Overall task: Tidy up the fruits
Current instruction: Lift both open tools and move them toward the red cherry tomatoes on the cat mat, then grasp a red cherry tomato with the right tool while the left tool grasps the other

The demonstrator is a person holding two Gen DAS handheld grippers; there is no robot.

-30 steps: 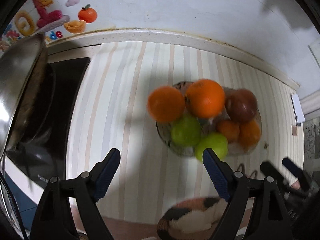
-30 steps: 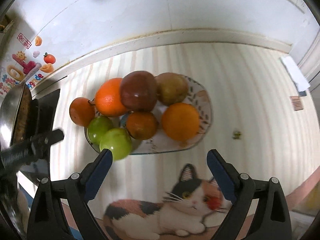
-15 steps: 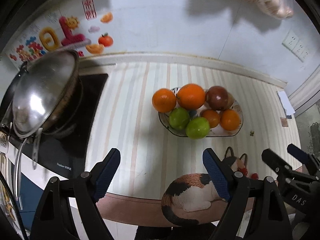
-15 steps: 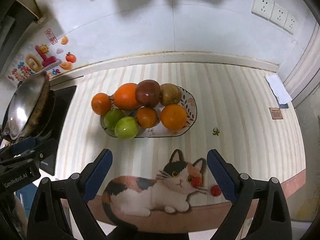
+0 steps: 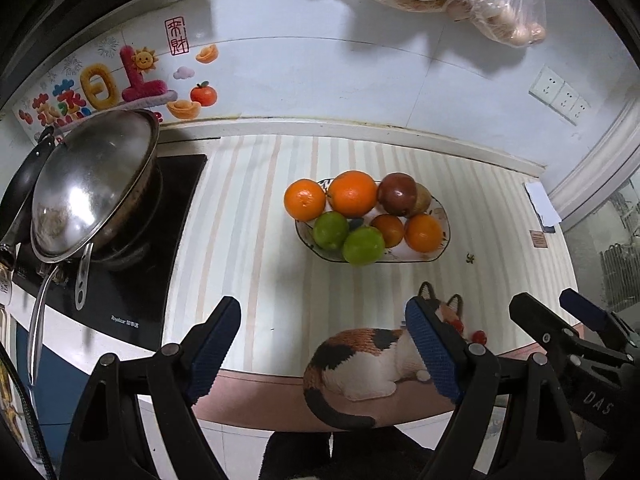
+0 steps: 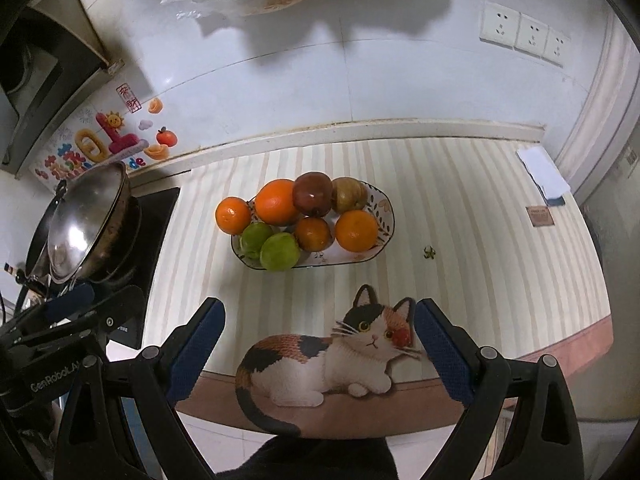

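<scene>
Both tools — left tool (image 5: 322, 344), right tool (image 6: 320, 346) — spread wide, nothing held, well back from the fruit bowl (image 6: 384, 222) mid-worktop. Risk: leftmost orange (image 6: 233, 215) overhangs the rim — a nudge could roll it toward the wok (image 6: 86, 224).

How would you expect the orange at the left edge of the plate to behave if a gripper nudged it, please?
The orange is round and perched on the plate rim, so it would probably roll onto the counter. Its peel looks smooth and glossy, so open fingers might slip. It is likely firm.
</scene>
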